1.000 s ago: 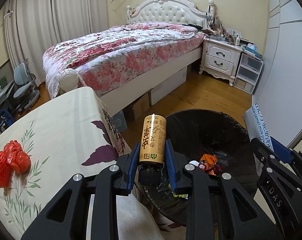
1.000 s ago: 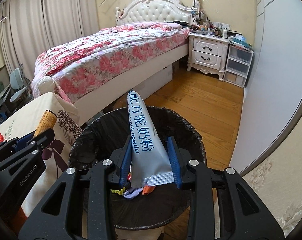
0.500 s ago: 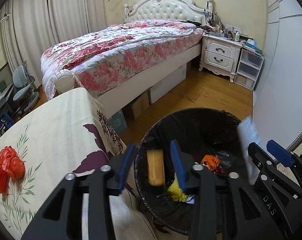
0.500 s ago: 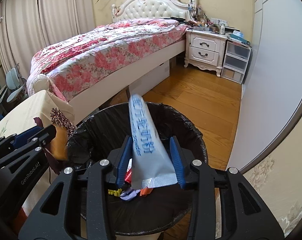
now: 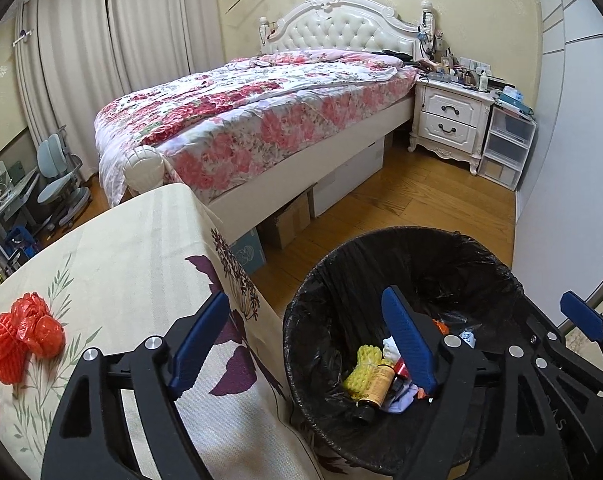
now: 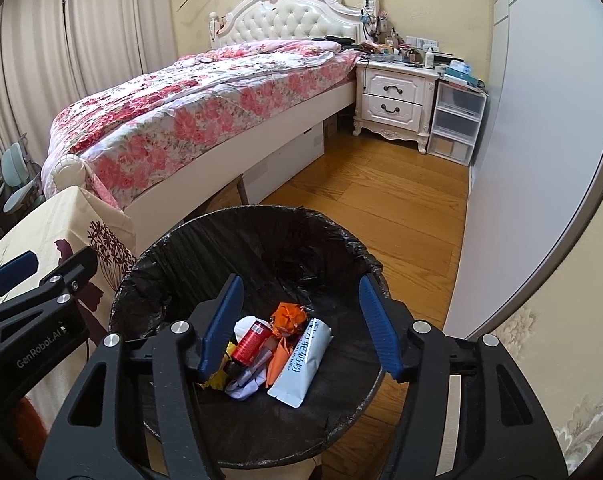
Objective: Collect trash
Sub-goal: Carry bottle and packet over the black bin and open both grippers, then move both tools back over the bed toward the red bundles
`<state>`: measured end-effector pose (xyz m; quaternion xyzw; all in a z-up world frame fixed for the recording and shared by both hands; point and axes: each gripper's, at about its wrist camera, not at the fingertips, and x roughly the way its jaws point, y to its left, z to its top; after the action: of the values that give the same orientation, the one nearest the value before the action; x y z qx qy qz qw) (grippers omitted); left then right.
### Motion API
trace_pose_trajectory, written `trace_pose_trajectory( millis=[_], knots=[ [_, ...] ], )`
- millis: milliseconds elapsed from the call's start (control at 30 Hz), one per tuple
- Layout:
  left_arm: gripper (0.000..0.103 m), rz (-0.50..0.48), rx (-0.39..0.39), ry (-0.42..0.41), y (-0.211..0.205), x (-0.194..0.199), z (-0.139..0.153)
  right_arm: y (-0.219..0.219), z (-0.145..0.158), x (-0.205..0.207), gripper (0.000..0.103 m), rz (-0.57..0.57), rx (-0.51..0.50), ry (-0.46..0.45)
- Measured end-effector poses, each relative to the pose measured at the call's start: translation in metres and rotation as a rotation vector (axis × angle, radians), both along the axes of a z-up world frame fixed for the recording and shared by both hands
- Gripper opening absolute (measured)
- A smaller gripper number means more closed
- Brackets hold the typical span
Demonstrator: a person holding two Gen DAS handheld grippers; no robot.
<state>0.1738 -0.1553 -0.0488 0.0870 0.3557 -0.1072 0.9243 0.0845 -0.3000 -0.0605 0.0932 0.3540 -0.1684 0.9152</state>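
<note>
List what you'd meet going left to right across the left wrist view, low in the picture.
Red mesh bag on the tablecloth → left gripper, open → black-lined trash bin → right gripper.

Left claw held open over the edge of the lined trash bin

The left claw [image 5: 301, 336] has just been opening; its blue pads stand wide apart with nothing between them, one over the cloth-covered counter [image 5: 113, 264], the other over the black-lined trash bin [image 5: 385, 248]. In the bin lie an amber bottle [image 5: 375, 394], a yellow net bundle [image 5: 363, 368] touching it, and scraps of paper. A red net bag [image 5: 19, 334] rests on the counter. The right claw's blue tip [image 5: 583, 316] shows at the bin's right edge.
</note>
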Motion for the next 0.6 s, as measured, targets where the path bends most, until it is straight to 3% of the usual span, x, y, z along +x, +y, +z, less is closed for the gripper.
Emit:
trace_pose_trajectory(
  millis=[67,600],
  knots=[
    [0.081,0.010,0.000,-0.003,0.003,0.000,0.002,-0.001,0.001,-0.002,0.070,-0.008,-0.006,-0.004],
    [0.087,0.092,0.002,-0.012,0.051,-0.019,0.011,0.018,0.006,-0.016,0.088,0.008,-0.022,0.002]
  ],
)
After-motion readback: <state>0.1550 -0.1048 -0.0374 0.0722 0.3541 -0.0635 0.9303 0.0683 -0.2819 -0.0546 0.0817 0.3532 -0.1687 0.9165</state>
